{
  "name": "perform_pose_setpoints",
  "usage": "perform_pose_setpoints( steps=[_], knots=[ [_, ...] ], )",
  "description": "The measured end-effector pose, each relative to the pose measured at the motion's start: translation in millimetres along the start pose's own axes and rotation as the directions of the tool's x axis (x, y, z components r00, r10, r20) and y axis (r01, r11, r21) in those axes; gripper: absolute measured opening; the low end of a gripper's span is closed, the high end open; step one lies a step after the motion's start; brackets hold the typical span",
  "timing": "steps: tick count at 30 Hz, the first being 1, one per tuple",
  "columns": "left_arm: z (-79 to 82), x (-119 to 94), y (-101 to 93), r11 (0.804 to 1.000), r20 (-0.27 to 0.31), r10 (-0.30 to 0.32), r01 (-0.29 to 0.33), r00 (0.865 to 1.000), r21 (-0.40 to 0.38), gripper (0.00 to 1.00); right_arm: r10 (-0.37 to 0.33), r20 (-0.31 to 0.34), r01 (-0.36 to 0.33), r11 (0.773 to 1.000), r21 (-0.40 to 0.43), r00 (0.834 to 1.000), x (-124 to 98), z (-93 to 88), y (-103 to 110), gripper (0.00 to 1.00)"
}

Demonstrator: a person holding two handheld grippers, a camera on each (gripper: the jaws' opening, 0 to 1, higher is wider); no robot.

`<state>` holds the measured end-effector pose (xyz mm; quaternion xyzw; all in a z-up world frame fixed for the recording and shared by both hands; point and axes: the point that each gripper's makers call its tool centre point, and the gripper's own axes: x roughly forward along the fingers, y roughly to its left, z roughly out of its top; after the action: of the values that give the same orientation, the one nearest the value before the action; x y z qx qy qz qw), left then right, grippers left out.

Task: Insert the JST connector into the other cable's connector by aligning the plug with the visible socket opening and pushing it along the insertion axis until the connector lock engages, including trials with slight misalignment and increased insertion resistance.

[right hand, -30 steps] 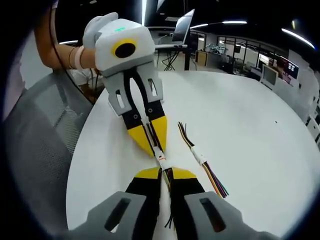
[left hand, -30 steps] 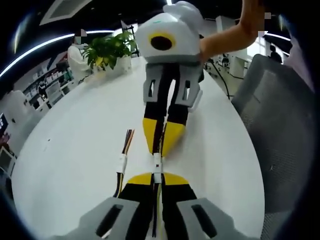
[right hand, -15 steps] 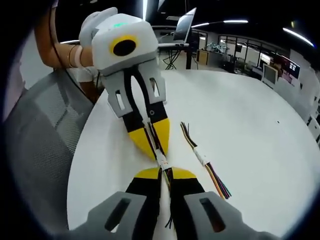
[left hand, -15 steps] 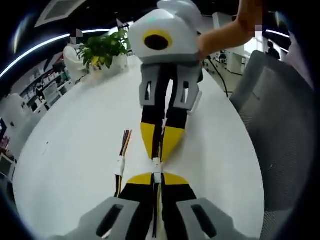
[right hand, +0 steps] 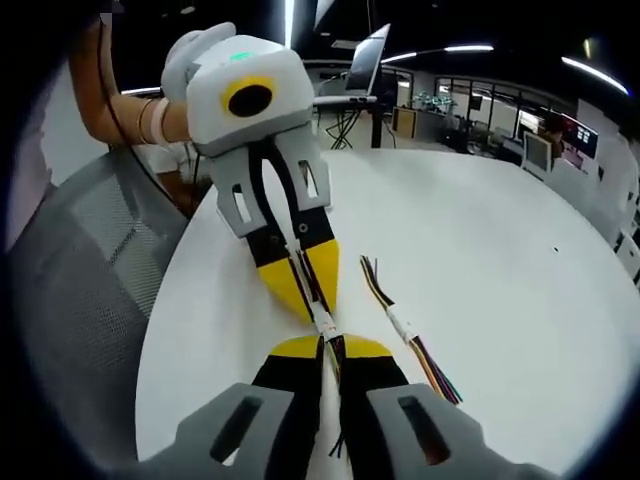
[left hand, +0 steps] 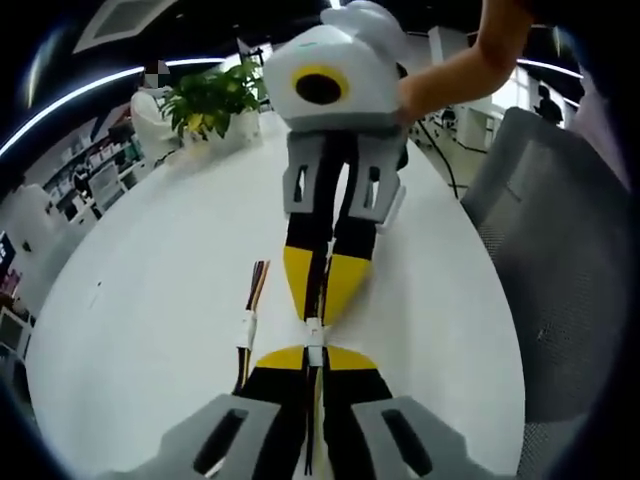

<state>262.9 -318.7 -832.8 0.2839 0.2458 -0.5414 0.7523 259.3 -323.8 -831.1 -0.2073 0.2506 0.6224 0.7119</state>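
left gripper point(left hand: 312, 352) clamps plug point(left hand: 314, 345) | right gripper point(left hand: 322, 300) clamps socket connector point(left hand: 315, 327) directly ahead, tip-to-tip | axes collinear | push straight

White round table point(left hand: 150, 300), a spare multicoloured cable point(right hand: 405, 332) with white connector flat on it.

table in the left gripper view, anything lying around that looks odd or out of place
Only a spare cable with a white connector, lying loose on the white table beside the two grippers' tips. Nothing looks spilled or damaged.
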Motion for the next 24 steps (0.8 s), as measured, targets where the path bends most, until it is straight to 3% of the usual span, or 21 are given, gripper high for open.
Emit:
perform_pose_setpoints(
  steps=[13, 24],
  knots=[
    [4.1, 4, 13.6, 1.000, -0.009, 0.008, -0.008, 1.000, 0.019, 0.00, -0.024, 0.011, 0.024, 0.999, -0.024, 1.000, 0, 2.9, -14, 0.01],
    [-5.4, 11, 17.7, 1.000, -0.033, 0.007, -0.006, 0.999, 0.014, 0.00, -0.019, -0.009, 0.018, 1.000, -0.019, 1.000, 11, -4.7, -22, 0.02]
  ],
)
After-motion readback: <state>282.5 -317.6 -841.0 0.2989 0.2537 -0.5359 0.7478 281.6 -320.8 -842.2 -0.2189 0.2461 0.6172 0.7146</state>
